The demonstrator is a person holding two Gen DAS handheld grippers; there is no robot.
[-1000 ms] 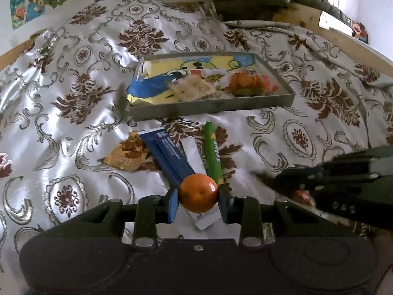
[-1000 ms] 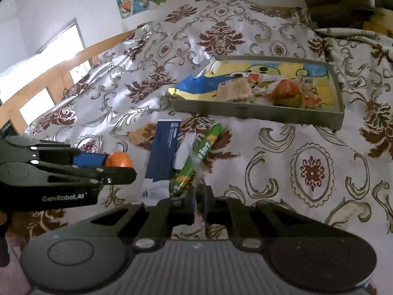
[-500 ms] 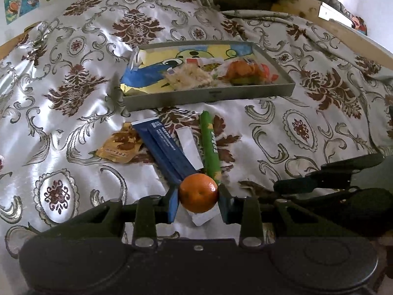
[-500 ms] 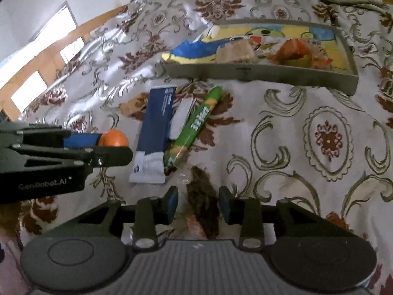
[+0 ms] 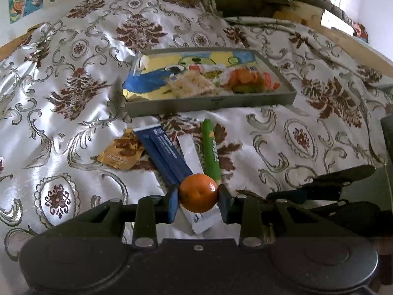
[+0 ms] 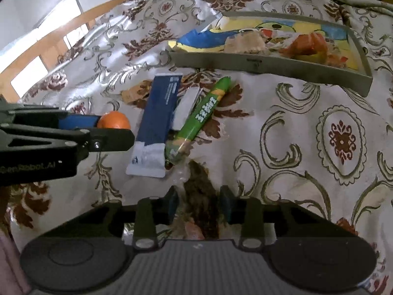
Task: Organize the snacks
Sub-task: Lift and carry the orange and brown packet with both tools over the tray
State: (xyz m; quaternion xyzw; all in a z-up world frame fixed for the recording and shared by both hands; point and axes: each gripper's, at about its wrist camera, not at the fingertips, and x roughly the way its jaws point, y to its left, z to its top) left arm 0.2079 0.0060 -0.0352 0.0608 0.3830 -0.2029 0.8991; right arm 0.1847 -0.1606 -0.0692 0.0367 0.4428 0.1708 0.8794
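Two handheld tongs over a bed w/ shiny floral cloth [image 5: 73, 93].

Left tongs [image 5: 198, 198]: clamped on a small orange [image 5: 198, 193], both blue pads pressing its sides, fruit held just above the cloth. Also seen from the right-wrist view as a dark arm at far left, orange [image 6: 114, 120] at its tip.

Right tongs [image 6: 199, 202]: jaws part-way apart, just been closing a little. Between them a clear wrapper w/ a dark brown snack [image 6: 200, 191]; pads close to it on both sides, contact on the wrapper not clear. Something small and pinkish lower down btwn the fingers, too blurred to name. In the left-wrist view, right tongs only a dark shape at lower right.

Straight ahead of left tongs, just past the orange: long dark-blue packet [image 5: 163, 153] w/ white end, thin white sachet [image 5: 190, 153] beside it, then green stick pack [image 5: 210, 151], all lying side by side on the cloth. Gold-brown sachet [image 5: 121, 153] left of the blue packet. Same group ahead-left of right tongs, green stick nearest.

Further ahead of both tongs: shallow grey tray [image 5: 211, 102] w/ cartoon picture on its floor, holding crackers in clear wrap, orange-coloured packets and a blue-yellow bag. Tray well apart from both tongs.

Posters on the wall behind the bed.
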